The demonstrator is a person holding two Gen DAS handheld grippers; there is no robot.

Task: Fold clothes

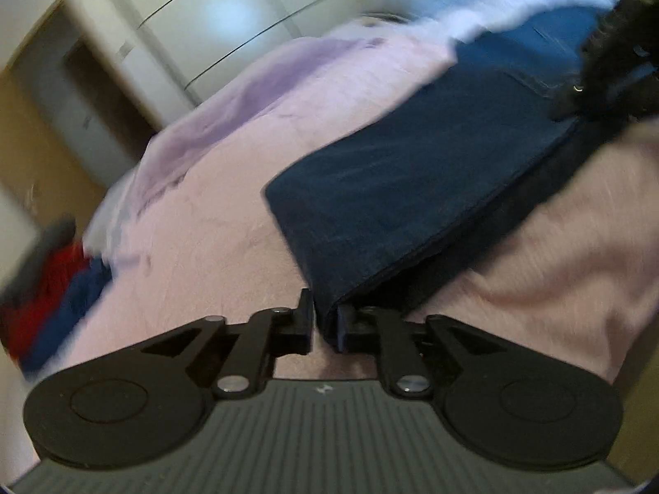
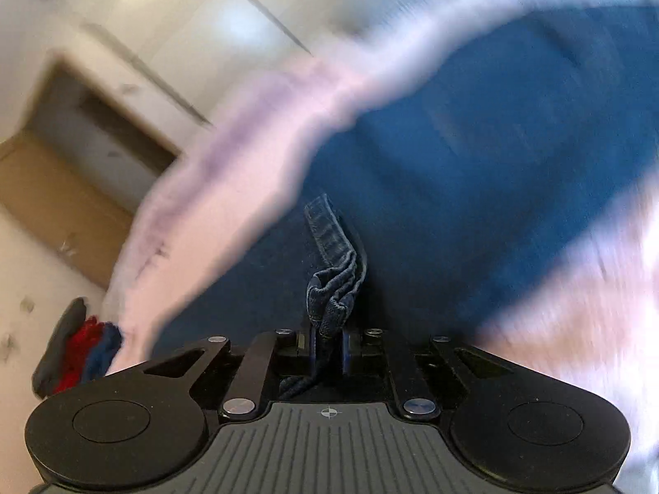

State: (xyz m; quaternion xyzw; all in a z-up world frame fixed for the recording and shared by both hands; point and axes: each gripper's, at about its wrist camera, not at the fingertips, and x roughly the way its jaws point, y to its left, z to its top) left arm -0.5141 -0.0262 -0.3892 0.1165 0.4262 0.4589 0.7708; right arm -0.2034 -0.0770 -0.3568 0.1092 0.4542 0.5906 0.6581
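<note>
Dark blue jeans [image 1: 412,189] lie doubled over on a pink bedsheet [image 1: 214,222]. My left gripper [image 1: 325,321] is shut on the jeans' near corner, with the denim edge pinched between its black fingers. My right gripper [image 2: 327,350] is shut on a bunched denim hem or waistband [image 2: 333,288] of the same jeans [image 2: 473,164], which fill the middle of the blurred right wrist view. The right gripper's black body [image 1: 618,53] shows at the far end of the jeans in the left wrist view.
A lilac cloth [image 1: 230,115] lies on the far part of the bed. A pile of red and blue clothes [image 1: 53,288] sits at the bed's left end and also shows in the right wrist view [image 2: 86,350]. White wardrobe doors [image 1: 230,24] and a brown door frame stand behind.
</note>
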